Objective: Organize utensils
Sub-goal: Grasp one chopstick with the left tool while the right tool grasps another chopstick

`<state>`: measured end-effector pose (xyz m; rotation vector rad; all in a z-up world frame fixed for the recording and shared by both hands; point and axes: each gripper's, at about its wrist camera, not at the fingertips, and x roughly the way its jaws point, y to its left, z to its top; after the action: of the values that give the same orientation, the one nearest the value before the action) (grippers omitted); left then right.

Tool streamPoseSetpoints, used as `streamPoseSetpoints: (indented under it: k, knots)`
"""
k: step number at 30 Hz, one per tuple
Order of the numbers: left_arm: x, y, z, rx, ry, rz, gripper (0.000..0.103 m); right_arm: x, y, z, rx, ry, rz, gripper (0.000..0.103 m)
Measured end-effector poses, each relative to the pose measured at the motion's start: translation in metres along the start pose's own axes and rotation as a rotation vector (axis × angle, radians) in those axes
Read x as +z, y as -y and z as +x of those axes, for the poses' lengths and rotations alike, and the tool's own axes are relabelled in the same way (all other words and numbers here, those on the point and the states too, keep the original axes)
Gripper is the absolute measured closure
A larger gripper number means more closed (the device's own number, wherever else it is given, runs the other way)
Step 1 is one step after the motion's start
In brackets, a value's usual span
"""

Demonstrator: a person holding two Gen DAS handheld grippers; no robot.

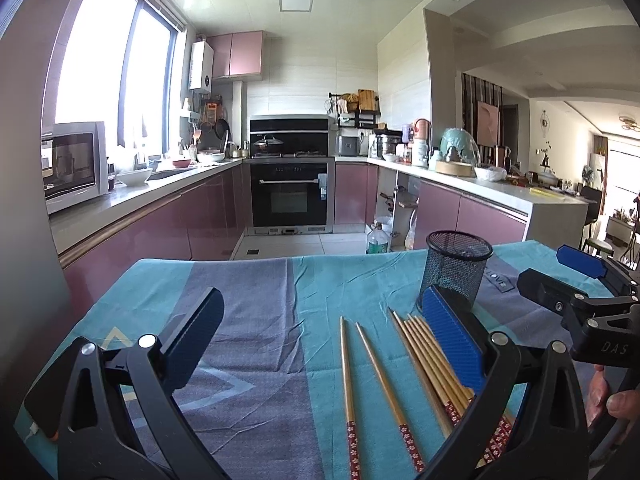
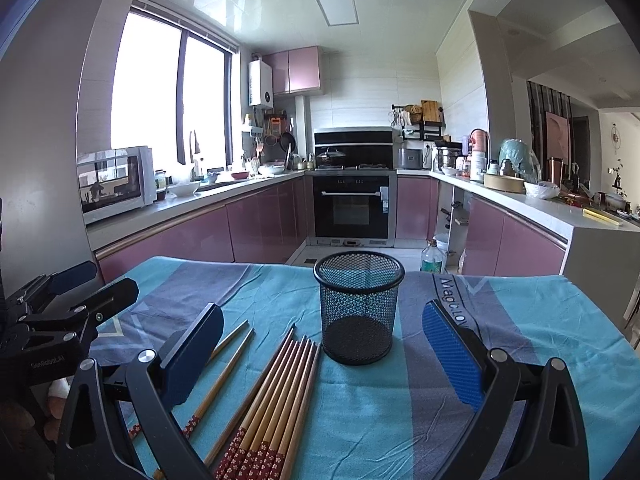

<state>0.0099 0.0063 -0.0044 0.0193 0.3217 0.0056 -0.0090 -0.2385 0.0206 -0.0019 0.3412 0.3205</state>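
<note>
Here, a black round wire-mesh cup stands upright on a table covered with a blue and grey striped cloth, and it looks empty inside. Just beside the cup, on its near left side, a bunch of long wooden chopsticks with red flowered ends lies flat on the cloth, packed side by side with their thin tips pointing toward the cup. A little further left of the cup, 2 more wooden chopsticks lie apart from the bunch and from each other. The left gripper hangs over the cloth with its 2 blue-padded fingers spread wide, holding nothing; the 2 loose chopsticks lie between them. The right gripper also has its fingers spread wide and holds nothing, with the cup and the bunch between them. A person's hand grips the right gripper's handle.
</note>
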Motion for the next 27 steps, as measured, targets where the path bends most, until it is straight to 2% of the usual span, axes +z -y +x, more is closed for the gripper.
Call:
streamPoseSetpoints:
  k: [3, 5, 7, 9, 10, 13, 14, 17, 19, 22, 24, 27]
  knots:
    - [-0.003, -0.003, 0.020, 0.018, -0.092, 0.032, 0.005, -0.004, 0.003, 0.015, 0.023, -0.093, -0.003, 0.008]
    - [-0.005, -0.007, 0.032, 0.005, -0.146, 0.030, 0.005, -0.009, 0.002, 0.025, 0.035, -0.158, -0.018, 0.014]
    - [-0.009, -0.008, 0.044, -0.007, -0.199, 0.048, 0.005, -0.015, 0.000, 0.037, 0.043, -0.231, -0.040, 0.028]
    - [-0.011, -0.009, 0.054, -0.031, -0.239, 0.065, 0.007, -0.021, 0.001, 0.051, 0.059, -0.311, -0.041, 0.032]
    - [-0.013, -0.008, 0.060, -0.043, -0.259, 0.069, 0.008, -0.025, 0.002, 0.057, 0.060, -0.346, -0.040, 0.038]
    - [-0.021, -0.004, 0.076, -0.061, -0.313, 0.091, 0.014, -0.035, 0.006, 0.073, 0.078, -0.437, -0.017, 0.053]
    - [-0.023, -0.001, 0.082, -0.062, -0.333, 0.103, 0.018, -0.037, 0.008, 0.077, 0.088, -0.459, -0.006, 0.055]
    - [-0.030, 0.004, 0.095, -0.078, -0.384, 0.121, 0.021, -0.041, 0.006, 0.081, 0.103, -0.486, 0.001, 0.060]
    - [-0.033, 0.004, 0.101, -0.093, -0.406, 0.120, 0.024, -0.043, 0.005, 0.083, 0.109, -0.507, 0.006, 0.068]
    - [-0.036, 0.007, 0.110, -0.098, -0.430, 0.120, 0.029, -0.043, 0.007, 0.087, 0.120, -0.535, 0.025, 0.071]
    - [-0.038, 0.007, 0.116, -0.107, -0.450, 0.111, 0.035, -0.042, 0.007, 0.090, 0.126, -0.546, 0.030, 0.072]
    - [-0.040, 0.007, 0.120, -0.129, -0.476, 0.100, 0.037, -0.041, 0.008, 0.092, 0.133, -0.559, 0.038, 0.073]
